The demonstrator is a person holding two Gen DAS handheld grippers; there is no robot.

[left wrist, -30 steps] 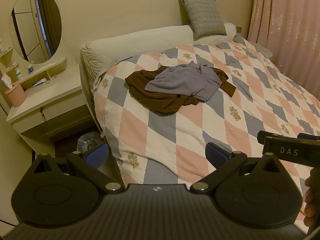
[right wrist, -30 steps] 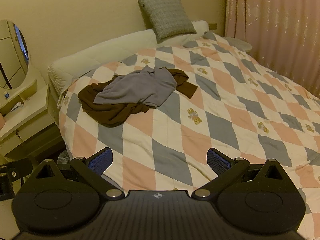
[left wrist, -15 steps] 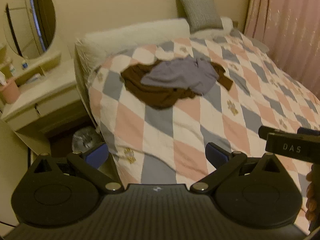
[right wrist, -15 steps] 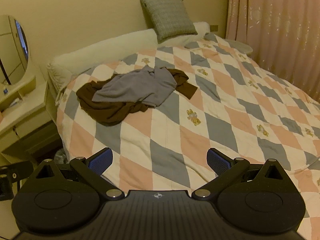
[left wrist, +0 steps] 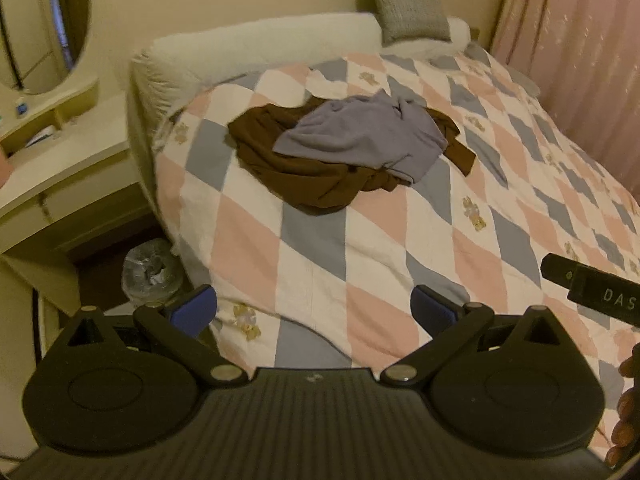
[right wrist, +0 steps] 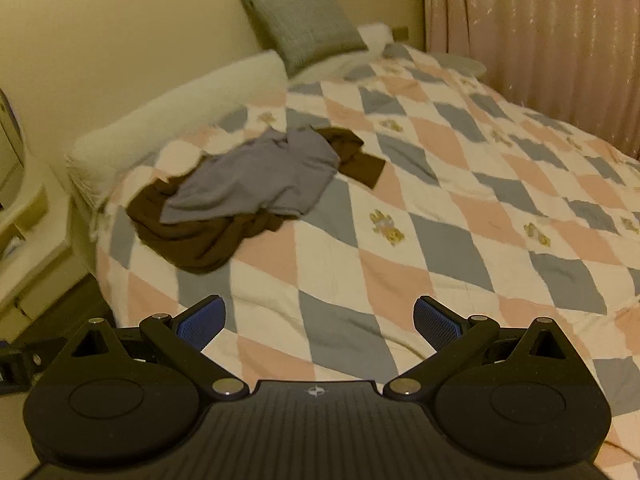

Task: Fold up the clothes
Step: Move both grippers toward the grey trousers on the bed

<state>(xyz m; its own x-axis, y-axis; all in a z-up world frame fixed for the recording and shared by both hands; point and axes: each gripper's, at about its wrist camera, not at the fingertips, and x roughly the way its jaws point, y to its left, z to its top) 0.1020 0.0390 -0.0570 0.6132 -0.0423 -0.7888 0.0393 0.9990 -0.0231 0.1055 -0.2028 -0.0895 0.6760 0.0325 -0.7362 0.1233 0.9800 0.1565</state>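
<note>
**Approach, nothing gripped**

My left claw (left wrist: 314, 306) and right claw (right wrist: 320, 322) are both released, empty, above the near edge of the bed (right wrist: 460, 240). Grey shirt (right wrist: 256, 182) lies crumpled on top of the brown garment (right wrist: 200, 244), well ahead near the headboard side. Both look soft, light, floppy. I'd pinch the grey one's near hem edge first.

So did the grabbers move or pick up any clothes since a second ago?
Both moved closer to the bed. The left gripper and right gripper are still open and empty. The grey shirt still lies crumpled on the brown garment.
</note>
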